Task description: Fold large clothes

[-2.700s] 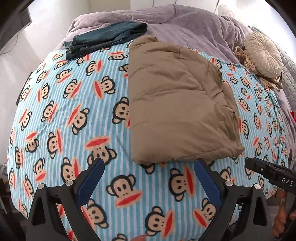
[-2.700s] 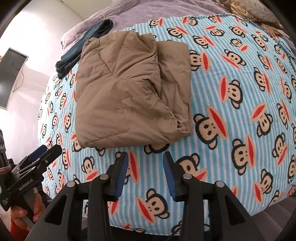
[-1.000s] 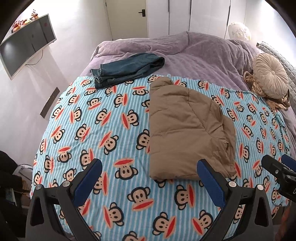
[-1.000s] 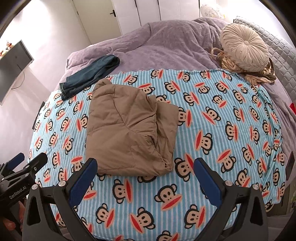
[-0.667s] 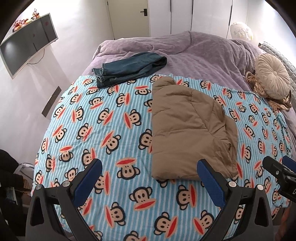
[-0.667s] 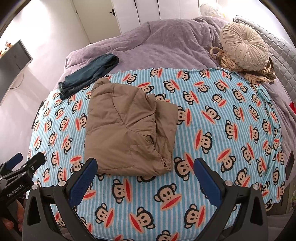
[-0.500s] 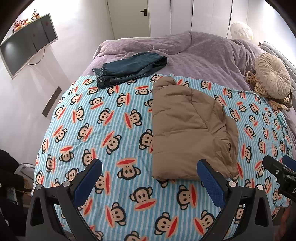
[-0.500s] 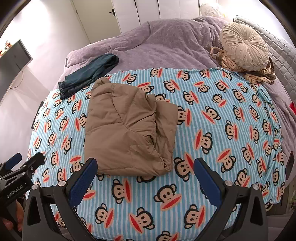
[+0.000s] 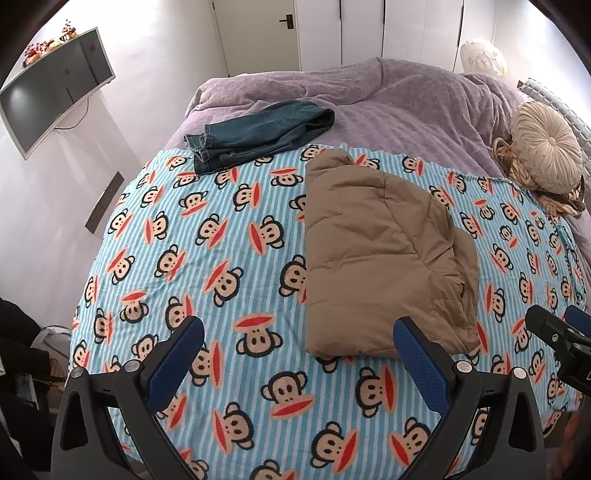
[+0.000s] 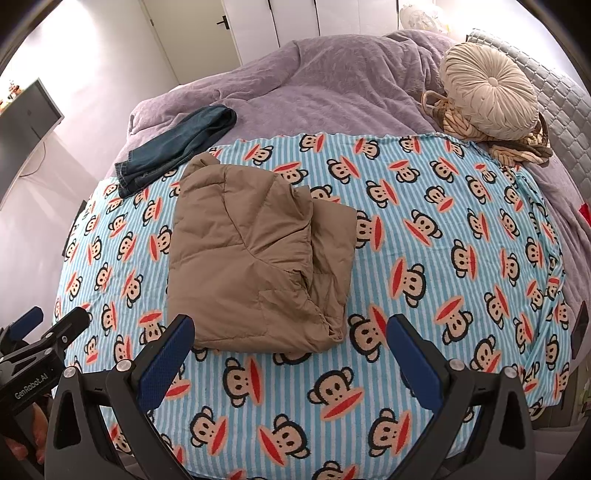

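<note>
across the bed, largest first: purple bedspread (image 9: 406,103) covering the far half, blue striped monkey-print blanket (image 9: 207,258) spread over the near half. wall-mounted tv (image 9: 55,88) far left, white door (image 9: 258,33) at back.

on the monkey-print blanket, right of centre in left wrist view: tan puffer jacket (image 9: 376,258) folded into a thick rectangle, lying flat, quilted top layer over a lower layer sticking out on its right edge. same jacket left of centre in right wrist view (image 10: 255,258). untouched by either tool.

folded dark jeans (image 9: 258,133) at far left, straddling the blanket edge and the bedspread, near the jacket's far corner but apart. round cream pleated cushion (image 10: 491,96) far right on a woven rope basket (image 10: 498,144).

left gripper (image 9: 295,365) spread wide, blue pads (image 9: 173,365) empty, hovering above near blanket edge just short of the jacket. right gripper (image 10: 288,362) likewise spread wide, empty, pads (image 10: 413,362) flanking the jacket's near edge in view, not touching.
</note>
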{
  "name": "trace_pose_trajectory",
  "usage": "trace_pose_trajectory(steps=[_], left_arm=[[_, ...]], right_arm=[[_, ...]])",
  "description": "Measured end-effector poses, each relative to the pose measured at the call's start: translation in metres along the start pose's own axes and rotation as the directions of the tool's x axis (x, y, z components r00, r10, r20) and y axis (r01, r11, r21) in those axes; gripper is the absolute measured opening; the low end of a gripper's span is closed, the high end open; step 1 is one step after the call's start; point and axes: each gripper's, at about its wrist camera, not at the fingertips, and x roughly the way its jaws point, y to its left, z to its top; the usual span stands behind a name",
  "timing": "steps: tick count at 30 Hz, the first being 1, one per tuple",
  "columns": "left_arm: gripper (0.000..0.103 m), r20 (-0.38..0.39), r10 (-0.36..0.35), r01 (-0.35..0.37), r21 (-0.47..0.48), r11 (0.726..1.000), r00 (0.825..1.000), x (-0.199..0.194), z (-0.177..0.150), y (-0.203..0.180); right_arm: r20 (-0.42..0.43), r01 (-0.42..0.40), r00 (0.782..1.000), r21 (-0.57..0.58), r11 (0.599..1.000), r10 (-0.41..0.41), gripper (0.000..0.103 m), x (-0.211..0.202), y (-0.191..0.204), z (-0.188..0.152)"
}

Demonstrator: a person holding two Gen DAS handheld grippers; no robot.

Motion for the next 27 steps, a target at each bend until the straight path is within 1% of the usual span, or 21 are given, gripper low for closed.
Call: trace_pose_trajectory(steps=[27], left_arm=[[0.103, -0.007, 0.005, -0.005, 0.004, 1.0, 1.0, 0.0073, 0.0003, 0.0018]], right_arm=[[-0.006, -0.003, 1.0, -0.005, 1.0, 0.003, 0.103, 0.0038, -0.0016, 0.0012]])
